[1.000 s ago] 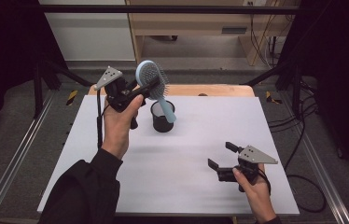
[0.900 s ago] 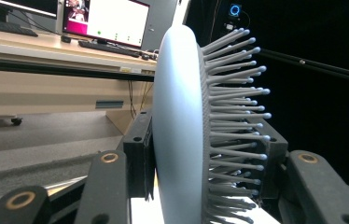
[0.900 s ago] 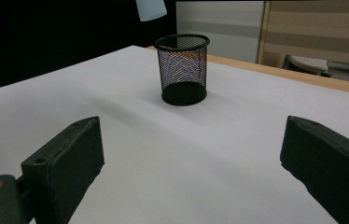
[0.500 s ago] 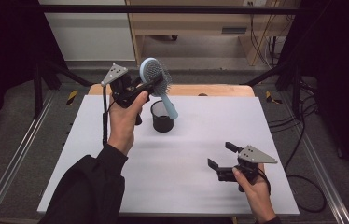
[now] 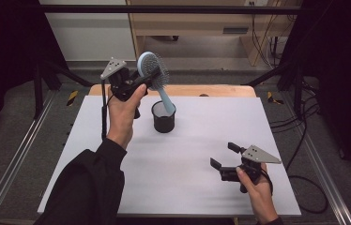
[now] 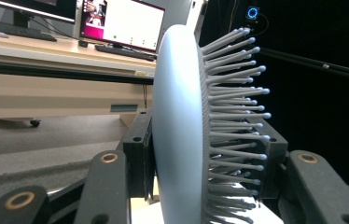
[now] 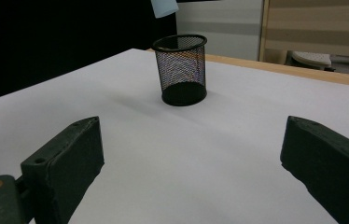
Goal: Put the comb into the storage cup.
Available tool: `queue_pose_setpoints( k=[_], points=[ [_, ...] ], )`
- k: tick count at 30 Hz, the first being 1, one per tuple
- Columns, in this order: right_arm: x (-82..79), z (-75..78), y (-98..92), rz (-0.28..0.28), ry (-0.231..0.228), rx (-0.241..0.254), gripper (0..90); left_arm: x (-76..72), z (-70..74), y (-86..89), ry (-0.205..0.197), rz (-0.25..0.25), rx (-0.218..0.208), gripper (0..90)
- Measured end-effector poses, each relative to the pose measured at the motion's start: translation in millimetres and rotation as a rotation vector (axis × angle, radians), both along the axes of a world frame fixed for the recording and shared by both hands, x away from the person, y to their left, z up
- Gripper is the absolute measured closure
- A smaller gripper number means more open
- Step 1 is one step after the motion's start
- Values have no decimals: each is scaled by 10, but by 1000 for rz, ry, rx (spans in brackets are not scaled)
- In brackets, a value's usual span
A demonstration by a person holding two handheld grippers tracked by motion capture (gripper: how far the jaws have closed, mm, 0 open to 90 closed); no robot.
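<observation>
A light-blue hairbrush (image 5: pixel 154 69) hangs with its handle pointing down over a black mesh cup (image 5: pixel 164 118) at the table's far middle. My left gripper (image 5: pixel 143 78) is shut on the brush head, raised above the table. In the left gripper view the brush head (image 6: pixel 182 126) sits edge-on between the jaws of the left gripper (image 6: pixel 205 149), bristles to the right. The right gripper view shows the handle's tip (image 7: pixel 164 7) above the rim of the cup (image 7: pixel 180 74), clear of it. My right gripper (image 5: pixel 224 154) rests low at the near right, open and holding nothing; the right gripper (image 7: pixel 191 154) faces the cup.
The white table top (image 5: pixel 187 154) has a wooden strip (image 5: pixel 220 90) along its far edge. Metal rails run down both sides, and cables lie on the floor at the right. A desk with monitors (image 6: pixel 121 23) stands beyond the table.
My left hand has lifted the brush slightly, so its head stands a little higher and further right. The right hand has stayed put.
</observation>
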State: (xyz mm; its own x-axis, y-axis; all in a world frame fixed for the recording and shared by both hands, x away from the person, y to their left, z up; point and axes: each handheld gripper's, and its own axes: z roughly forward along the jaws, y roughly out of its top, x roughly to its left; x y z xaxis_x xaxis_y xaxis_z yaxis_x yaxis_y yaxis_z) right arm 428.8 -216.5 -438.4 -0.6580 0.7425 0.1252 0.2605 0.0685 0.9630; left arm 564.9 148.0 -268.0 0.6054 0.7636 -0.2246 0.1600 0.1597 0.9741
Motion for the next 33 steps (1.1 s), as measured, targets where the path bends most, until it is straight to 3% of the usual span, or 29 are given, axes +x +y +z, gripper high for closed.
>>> queue_pose_setpoints(
  k=[5, 33],
  points=[
    [-7, -3, 32, 10, -8, -32, 63, 59, -26, 27, 8, 18, 1, 518],
    [4, -8, 19, 9, -5, -25, 62, 225, -148, 76, 5, 62, 5, 518]
  ],
)
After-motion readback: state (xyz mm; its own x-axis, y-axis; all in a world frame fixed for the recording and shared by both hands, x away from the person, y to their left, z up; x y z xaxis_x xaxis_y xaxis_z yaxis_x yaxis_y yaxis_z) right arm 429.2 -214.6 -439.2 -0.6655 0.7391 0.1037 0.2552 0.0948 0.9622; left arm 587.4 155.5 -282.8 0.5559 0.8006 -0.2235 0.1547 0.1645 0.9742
